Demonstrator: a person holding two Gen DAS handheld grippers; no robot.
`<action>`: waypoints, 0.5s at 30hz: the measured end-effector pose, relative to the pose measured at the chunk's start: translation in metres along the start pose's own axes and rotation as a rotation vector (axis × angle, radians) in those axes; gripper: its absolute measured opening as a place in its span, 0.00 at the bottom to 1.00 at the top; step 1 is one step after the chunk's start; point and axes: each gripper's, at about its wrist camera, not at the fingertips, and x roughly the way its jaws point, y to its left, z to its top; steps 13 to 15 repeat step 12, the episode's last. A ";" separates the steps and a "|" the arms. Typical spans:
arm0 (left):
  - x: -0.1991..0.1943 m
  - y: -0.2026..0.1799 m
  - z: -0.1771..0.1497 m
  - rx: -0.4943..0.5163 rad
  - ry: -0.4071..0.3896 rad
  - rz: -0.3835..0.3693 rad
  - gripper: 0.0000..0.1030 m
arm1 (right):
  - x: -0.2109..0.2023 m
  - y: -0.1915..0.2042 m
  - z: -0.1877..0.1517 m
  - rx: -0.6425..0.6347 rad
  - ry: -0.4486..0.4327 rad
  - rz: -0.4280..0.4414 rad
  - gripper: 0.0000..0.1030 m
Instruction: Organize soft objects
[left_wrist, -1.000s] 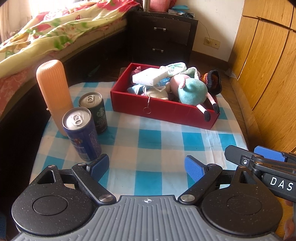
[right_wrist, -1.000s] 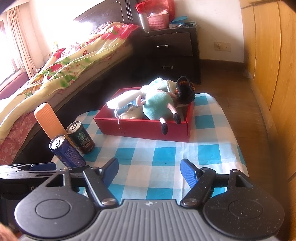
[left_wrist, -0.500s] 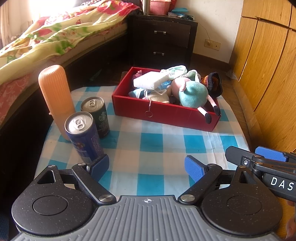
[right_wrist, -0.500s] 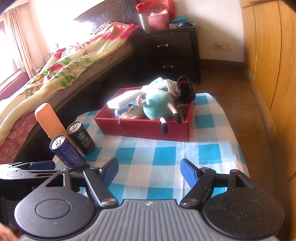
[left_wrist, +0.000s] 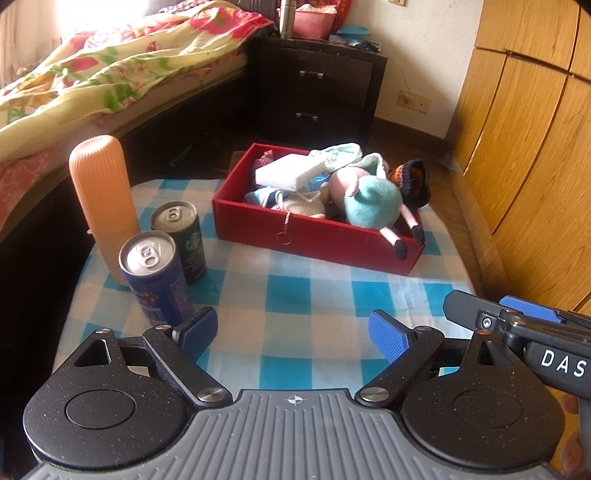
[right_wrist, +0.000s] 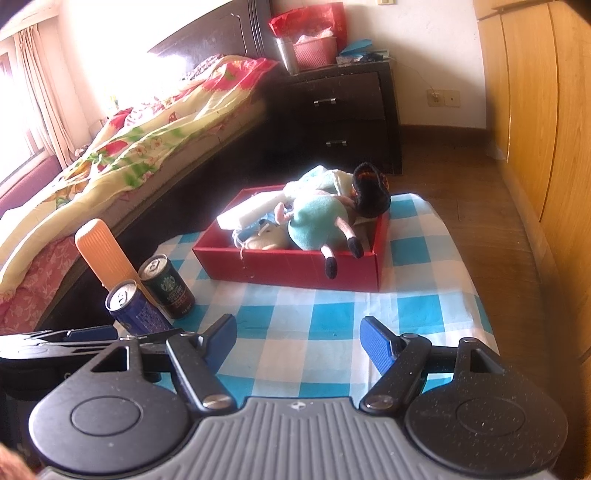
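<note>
Soft toys (left_wrist: 371, 201) fill the red box (left_wrist: 314, 236) on the checked cloth (left_wrist: 295, 295).

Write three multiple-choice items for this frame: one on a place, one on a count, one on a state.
1. Where does the plush doll lie?
A. On the bed
B. In the red box, legs hanging over its front wall
C. On the cloth beside the cans

2. How many drink cans stand on the checked cloth?
A. One
B. Two
C. Four

3. What are the left gripper's fingers doing?
A. Standing apart with nothing between them
B. Clamped on a can
C. Clamped on the doll

Key: 1 B, the plush doll rests among the other soft things in the red box with its dark feet over the near wall. 2 B, a blue can and a dark green can stand beside the orange bottle. 3 A, the left gripper shows only checked cloth between its blue pads.
</note>
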 end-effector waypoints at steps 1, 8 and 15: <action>0.000 0.001 0.000 -0.005 -0.002 -0.008 0.86 | -0.001 0.000 0.001 0.004 -0.006 0.002 0.51; 0.001 0.006 0.000 -0.034 -0.010 -0.034 0.94 | -0.005 -0.002 0.003 0.029 -0.028 0.023 0.51; -0.002 0.004 0.001 -0.019 -0.032 -0.024 0.95 | -0.007 -0.003 0.004 0.035 -0.033 0.028 0.51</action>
